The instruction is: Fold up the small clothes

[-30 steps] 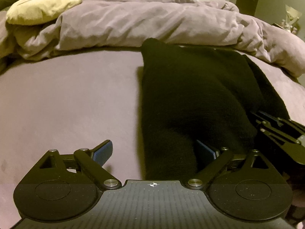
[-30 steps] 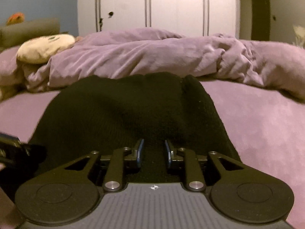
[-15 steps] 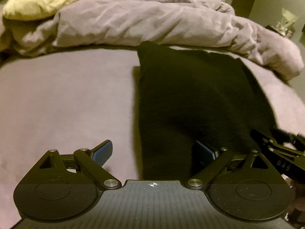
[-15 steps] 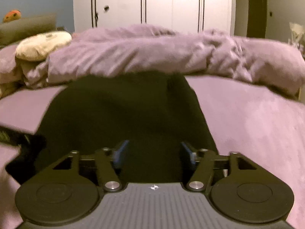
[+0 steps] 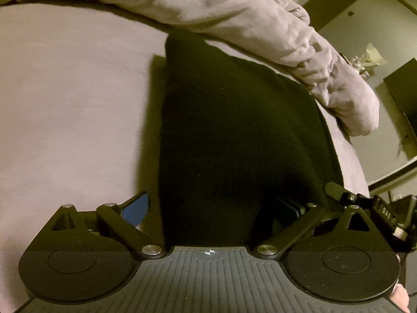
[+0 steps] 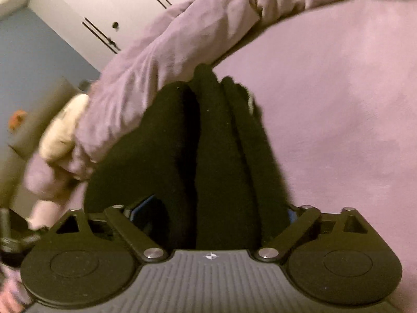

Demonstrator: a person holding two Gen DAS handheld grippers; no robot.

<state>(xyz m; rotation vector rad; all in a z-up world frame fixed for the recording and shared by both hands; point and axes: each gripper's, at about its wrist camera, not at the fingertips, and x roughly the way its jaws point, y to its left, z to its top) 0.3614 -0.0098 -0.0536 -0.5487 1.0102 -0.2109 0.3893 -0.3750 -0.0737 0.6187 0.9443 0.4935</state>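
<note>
A black knit garment (image 5: 234,130) lies on the purple bed sheet (image 5: 73,104). My left gripper (image 5: 211,208) is open, its fingers set on either side of the garment's near left edge; the blue left pad (image 5: 136,210) is over bare sheet. The right gripper also shows at the right edge of the left wrist view (image 5: 370,208). In the right wrist view the garment (image 6: 216,156) is bunched into lengthwise ridges and runs between the wide-open fingers of my right gripper (image 6: 211,214). Both views are tilted.
A rumpled purple duvet (image 5: 234,18) lies along the far side of the garment, also in the right wrist view (image 6: 161,60). A cream plush pillow (image 6: 62,130) and white wardrobe doors (image 6: 109,5) are beyond. The sheet (image 6: 338,104) extends to the right.
My right gripper went from nearly shut to wide open. Both grippers have tilted and moved closer over the garment, which now looks bunched in ridges. The left gripper stayed open.
</note>
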